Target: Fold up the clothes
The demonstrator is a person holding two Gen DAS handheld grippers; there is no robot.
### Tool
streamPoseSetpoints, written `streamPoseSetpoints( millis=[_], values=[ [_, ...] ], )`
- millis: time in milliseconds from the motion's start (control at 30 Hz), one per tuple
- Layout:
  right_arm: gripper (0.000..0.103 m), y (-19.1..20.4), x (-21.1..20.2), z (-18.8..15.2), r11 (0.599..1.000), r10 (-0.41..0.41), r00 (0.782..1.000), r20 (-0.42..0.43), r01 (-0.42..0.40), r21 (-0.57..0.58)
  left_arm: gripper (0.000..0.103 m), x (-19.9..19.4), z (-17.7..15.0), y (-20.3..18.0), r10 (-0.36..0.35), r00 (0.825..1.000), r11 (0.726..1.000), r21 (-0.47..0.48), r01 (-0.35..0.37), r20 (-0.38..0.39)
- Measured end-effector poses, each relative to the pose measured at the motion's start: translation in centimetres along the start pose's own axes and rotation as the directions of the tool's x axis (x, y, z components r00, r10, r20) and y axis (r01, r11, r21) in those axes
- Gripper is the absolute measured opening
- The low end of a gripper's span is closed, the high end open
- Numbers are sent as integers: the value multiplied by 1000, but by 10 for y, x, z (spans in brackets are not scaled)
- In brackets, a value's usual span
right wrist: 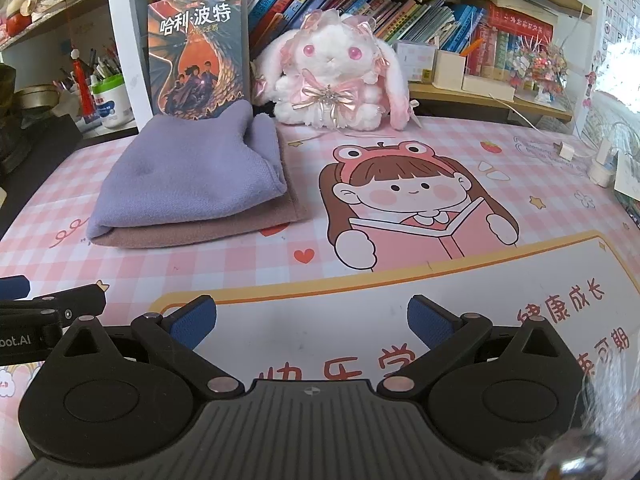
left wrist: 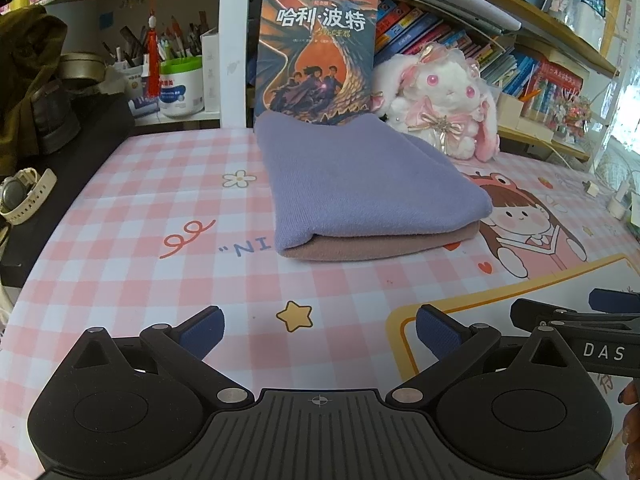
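A folded purple cloth (left wrist: 360, 184) lies on top of a folded brown cloth (left wrist: 384, 246) on the pink checked desk mat (left wrist: 140, 240). The stack also shows in the right wrist view, purple cloth (right wrist: 188, 176) over brown cloth (right wrist: 208, 232), at the left. My left gripper (left wrist: 320, 334) is open and empty, held low over the mat in front of the stack. My right gripper (right wrist: 312, 326) is open and empty, to the right of the left one, over the mat's white panel. Neither touches the cloths.
A Harry Potter book (left wrist: 318, 56) stands behind the stack. A white and pink plush rabbit (left wrist: 444, 100) sits to its right. Shelves of books (right wrist: 400, 12) and a pen pot (left wrist: 180, 88) line the back. A watch (left wrist: 24, 196) lies at the left edge. Chargers (right wrist: 600, 164) lie at the right.
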State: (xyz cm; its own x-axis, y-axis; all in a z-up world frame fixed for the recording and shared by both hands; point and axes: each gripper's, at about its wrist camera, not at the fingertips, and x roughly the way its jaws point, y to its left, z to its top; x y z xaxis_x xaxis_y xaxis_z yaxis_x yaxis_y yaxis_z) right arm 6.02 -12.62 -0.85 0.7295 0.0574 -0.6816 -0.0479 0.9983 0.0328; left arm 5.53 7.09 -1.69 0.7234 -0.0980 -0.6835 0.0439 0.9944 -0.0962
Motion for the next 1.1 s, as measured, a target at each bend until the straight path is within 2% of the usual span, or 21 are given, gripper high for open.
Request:
streamPoseSetpoints(
  millis=[1100],
  values=[
    [103,3,3,0,1000,7,1000,-15,-7,-6,103,0,0,1,-5,1000,1000,-4,5,-9]
  ],
)
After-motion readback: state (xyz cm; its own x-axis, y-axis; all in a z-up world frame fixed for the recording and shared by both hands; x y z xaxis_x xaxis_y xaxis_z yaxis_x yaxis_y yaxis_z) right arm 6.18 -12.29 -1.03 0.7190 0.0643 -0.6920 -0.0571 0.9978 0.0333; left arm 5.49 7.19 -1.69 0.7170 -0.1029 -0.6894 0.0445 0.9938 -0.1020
